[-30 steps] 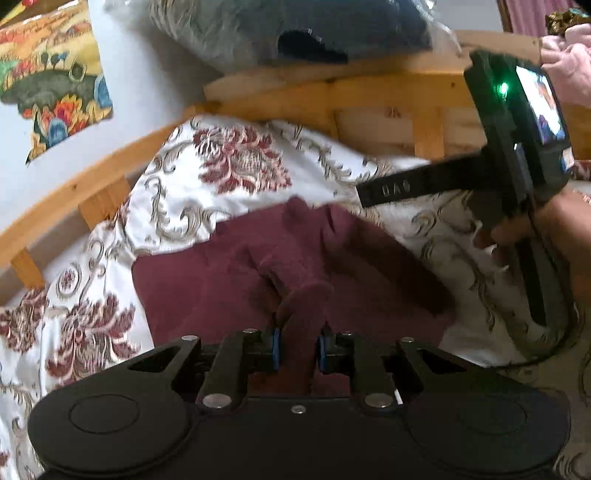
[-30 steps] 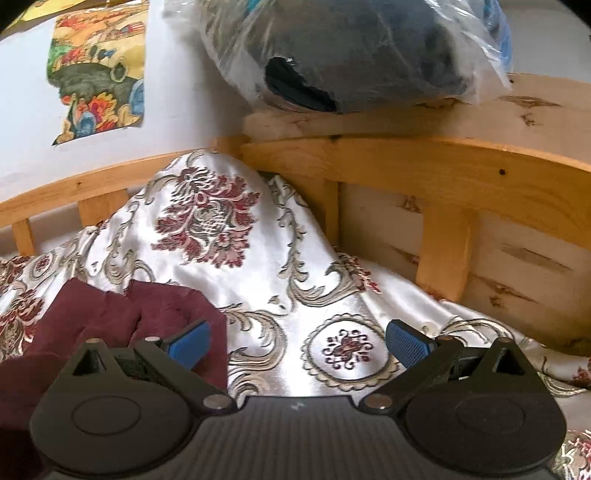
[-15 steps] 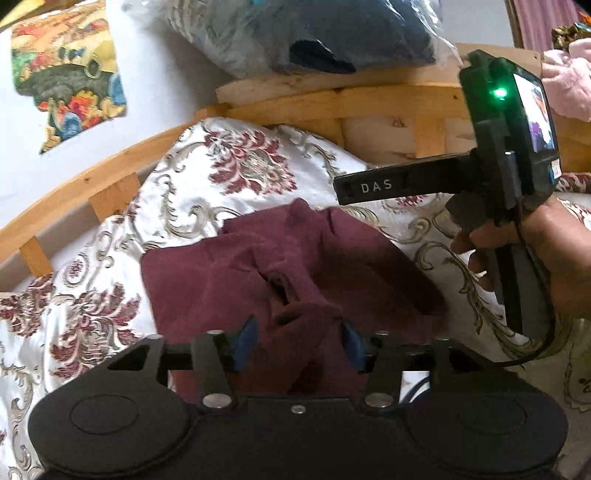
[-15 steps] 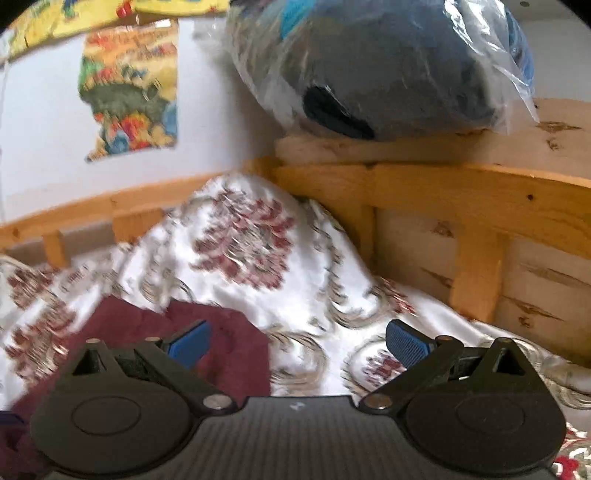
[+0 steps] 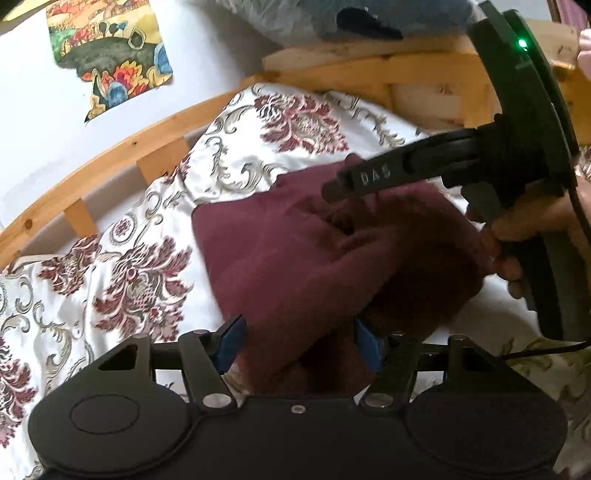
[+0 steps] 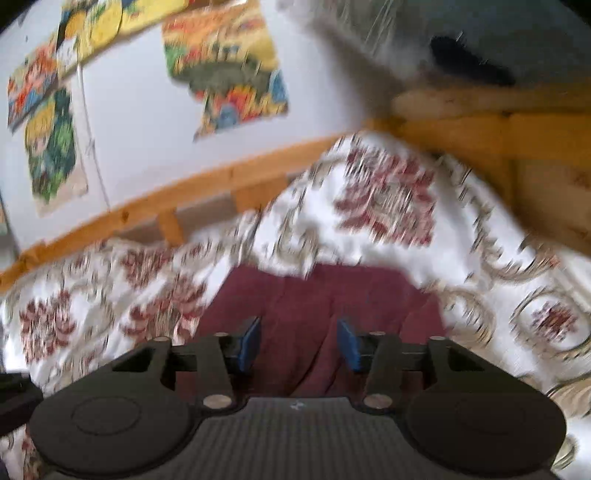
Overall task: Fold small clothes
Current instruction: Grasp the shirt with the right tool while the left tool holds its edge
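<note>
A maroon garment (image 5: 295, 251) lies bunched on the floral bedspread (image 5: 140, 266). My left gripper (image 5: 298, 347) sits low at its near edge. Its jaws are opening, and a loose hump of the cloth lies between the blue pads (image 5: 231, 343) without being pinched. My right gripper (image 5: 332, 190), held by a hand (image 5: 517, 229), reaches in from the right over the far part of the garment. In the blurred right wrist view, the right gripper (image 6: 299, 345) hovers over the maroon garment (image 6: 314, 295). Its jaws are closing, and the pads stand apart with cloth showing beneath the gap.
A wooden bed frame (image 5: 110, 162) runs along the back and left, against a white wall with colourful posters (image 5: 110, 55). A plastic bag of dark clothes (image 5: 351, 22) rests on the headboard. The bedspread (image 6: 388, 199) bulges up at the far corner.
My left jaws have opened off the maroon fold they pinched. The right gripper has swung left over the garment, and its wide jaws have narrowed.
</note>
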### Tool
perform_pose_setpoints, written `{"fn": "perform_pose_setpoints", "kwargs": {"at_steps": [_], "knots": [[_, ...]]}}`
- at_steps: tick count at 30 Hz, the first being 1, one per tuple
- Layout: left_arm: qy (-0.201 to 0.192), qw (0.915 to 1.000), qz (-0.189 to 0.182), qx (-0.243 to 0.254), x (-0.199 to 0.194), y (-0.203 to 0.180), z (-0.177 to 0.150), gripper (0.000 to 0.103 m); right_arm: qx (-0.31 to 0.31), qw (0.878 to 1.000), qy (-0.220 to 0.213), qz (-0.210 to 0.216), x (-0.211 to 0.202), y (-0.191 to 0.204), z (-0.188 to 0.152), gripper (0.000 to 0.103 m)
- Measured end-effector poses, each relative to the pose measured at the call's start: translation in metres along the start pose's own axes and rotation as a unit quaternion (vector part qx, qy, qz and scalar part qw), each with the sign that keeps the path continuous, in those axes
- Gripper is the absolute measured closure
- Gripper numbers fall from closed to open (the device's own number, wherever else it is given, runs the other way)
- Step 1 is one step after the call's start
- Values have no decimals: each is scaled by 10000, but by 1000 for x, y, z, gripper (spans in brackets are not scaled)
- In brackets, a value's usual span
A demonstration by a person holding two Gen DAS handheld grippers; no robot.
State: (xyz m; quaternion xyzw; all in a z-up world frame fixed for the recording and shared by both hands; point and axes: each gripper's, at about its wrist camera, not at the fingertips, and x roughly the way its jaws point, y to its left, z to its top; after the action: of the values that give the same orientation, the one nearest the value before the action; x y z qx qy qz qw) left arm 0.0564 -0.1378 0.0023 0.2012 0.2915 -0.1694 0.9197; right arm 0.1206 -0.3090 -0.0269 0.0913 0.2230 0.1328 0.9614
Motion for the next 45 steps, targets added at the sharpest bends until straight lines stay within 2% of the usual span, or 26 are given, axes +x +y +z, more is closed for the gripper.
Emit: {"fn": "perform_pose_setpoints", "kwargs": {"at_steps": [1, 2, 4, 8, 13, 21, 24, 26, 28, 32, 36, 42, 45], "knots": [[32, 10000, 32, 15, 1, 1, -1, 39, -5, 9999, 130, 17, 3, 2, -1, 70], [73, 10000, 51, 27, 2, 1, -2, 41, -11, 9997, 228, 30, 4, 3, -3, 84], [126, 9999, 63, 40, 4, 2, -3, 42, -66, 9994, 344, 63, 2, 6, -6, 98], [192, 9997, 110, 69, 4, 2, -4, 43, -472, 9978, 443, -100, -13, 11, 0, 99], [249, 9996, 125, 82, 4, 3, -7, 43, -772, 9954, 558, -57, -32, 12, 12, 99], [305, 9994, 132, 75, 5, 2, -7, 43, -962, 9895, 1071, -151, -18, 7, 1, 99], [300, 9994, 136, 97, 4, 1, -8, 43, -681, 9933, 924, -105, -20, -2, 1, 92], [298, 9994, 133, 99, 4, 1, -8, 43, -402, 9966, 709, -115, -23, -7, 3, 62], [286, 9994, 132, 123, 4, 0, -8, 43, -79, 9989, 451, -34, -25, -12, 4, 48], [266, 9994, 157, 125, 4, -1, -8, 43, 503, 9983, 203, 188, -16, -19, 5, 48], [246, 9995, 190, 105, 4, -1, -7, 43, 787, 9965, 290, 9, 3, -26, 6, 48], [205, 9991, 244, 270, 5, -4, -7, 43, 822, 9947, 588, -212, 36, -27, 6, 48], [175, 9987, 253, 406, 5, -7, -7, 50, 716, 9948, 605, -402, 44, -19, 6, 54]]}}
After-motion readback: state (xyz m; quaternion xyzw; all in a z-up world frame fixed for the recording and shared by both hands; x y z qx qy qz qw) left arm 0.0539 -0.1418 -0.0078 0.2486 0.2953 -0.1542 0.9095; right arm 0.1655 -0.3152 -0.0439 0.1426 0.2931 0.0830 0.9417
